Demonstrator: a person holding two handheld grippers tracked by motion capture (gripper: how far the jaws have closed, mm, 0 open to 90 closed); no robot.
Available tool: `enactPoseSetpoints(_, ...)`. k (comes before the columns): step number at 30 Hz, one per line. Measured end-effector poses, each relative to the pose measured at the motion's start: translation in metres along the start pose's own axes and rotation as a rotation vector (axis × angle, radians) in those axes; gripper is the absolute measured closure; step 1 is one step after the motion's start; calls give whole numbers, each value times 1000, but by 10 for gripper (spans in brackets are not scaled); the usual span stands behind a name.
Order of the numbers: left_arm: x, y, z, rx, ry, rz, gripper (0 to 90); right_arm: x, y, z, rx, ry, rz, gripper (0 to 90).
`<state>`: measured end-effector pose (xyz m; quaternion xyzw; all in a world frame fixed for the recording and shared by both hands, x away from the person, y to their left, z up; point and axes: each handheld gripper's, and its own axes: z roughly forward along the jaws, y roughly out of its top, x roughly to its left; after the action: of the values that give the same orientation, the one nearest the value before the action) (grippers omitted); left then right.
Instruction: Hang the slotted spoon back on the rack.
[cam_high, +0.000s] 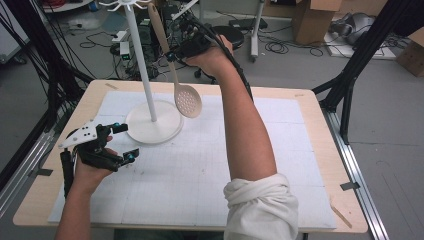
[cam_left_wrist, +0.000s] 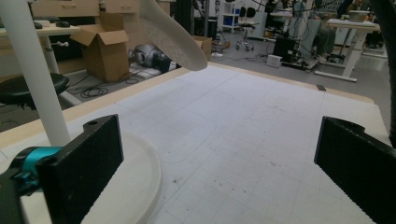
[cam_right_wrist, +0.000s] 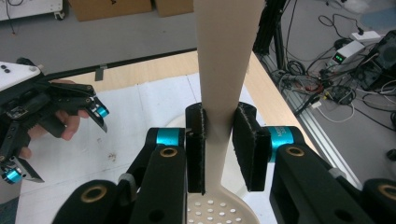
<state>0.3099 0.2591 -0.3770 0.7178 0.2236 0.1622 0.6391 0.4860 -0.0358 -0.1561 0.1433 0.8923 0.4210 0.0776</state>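
Note:
A beige slotted spoon (cam_high: 187, 100) hangs tilted in the air above the white mat, head down and handle up. My right gripper (cam_high: 173, 56) is shut on its handle, raised beside the pole of a white hook stand (cam_high: 145, 70). In the right gripper view the pads clamp the handle (cam_right_wrist: 224, 60) at my right gripper (cam_right_wrist: 223, 144), with the perforated head (cam_right_wrist: 219, 212) below. My left gripper (cam_high: 124, 142) rests open on the mat by the stand's round base (cam_high: 165, 131). In the left gripper view my left gripper (cam_left_wrist: 219, 168) has nothing between its jaws; the base (cam_left_wrist: 140, 186) lies beside one of them.
The wooden table (cam_high: 310, 100) carries a white gridded mat (cam_high: 180, 180). A small wooden stick (cam_high: 341, 215) lies near the front right corner. Cardboard boxes (cam_high: 310, 17), cables and black frame legs (cam_high: 350, 85) surround the table on the floor.

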Motion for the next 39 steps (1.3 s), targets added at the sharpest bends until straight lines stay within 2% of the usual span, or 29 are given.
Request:
enactPoseSetpoints(13, 0, 2, -2, -4, 1, 6, 17, -5, 4, 7, 7, 3, 15, 752)
enactPoseSetpoints(27, -1, 2, -3, 0, 2, 8, 17, -3, 14, 20, 23, 14, -1, 751)
enactPoseSetpoints(39, 1, 0, -9, 0, 15, 2, 17, -8, 17, 30, 20, 16, -2, 751)
